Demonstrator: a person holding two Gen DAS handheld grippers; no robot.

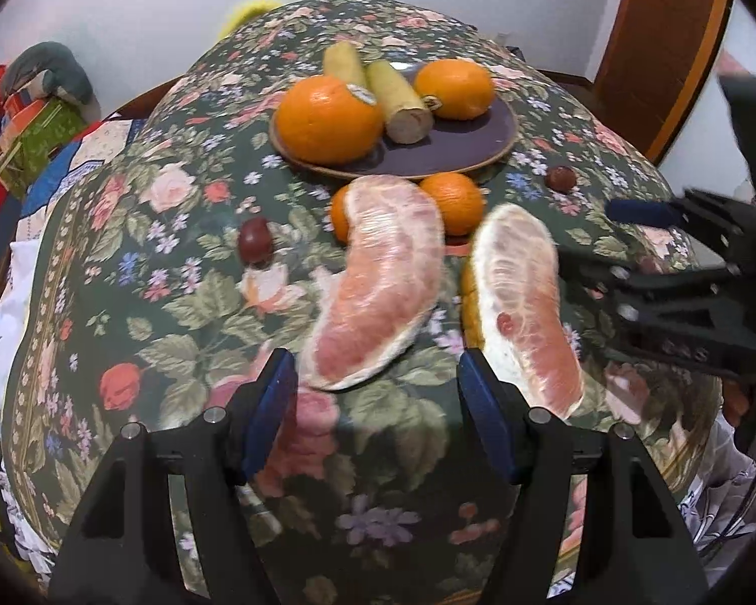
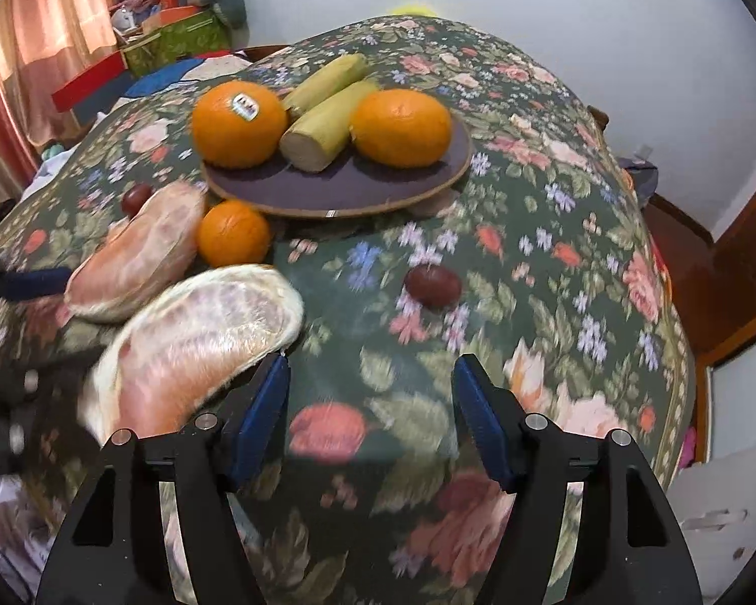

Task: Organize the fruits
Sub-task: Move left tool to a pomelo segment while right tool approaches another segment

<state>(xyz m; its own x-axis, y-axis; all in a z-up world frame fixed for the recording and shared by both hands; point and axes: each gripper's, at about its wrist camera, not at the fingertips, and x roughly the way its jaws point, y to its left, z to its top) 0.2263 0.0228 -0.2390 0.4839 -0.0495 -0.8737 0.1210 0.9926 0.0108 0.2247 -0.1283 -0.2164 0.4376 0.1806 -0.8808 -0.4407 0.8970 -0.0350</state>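
Note:
A dark purple plate holds two large oranges and two pale corn pieces. In front of it, on the floral cloth, lie two peeled pomelo wedges, a small orange and two dark red dates. My left gripper is open and empty, just short of the left wedge. My right gripper is open and empty, to the right of the near wedge.
The round table wears a floral cloth that falls away at the edges. Boxes and cushions are piled at the far left. A wooden door frame stands at the right. The right gripper's body shows in the left wrist view.

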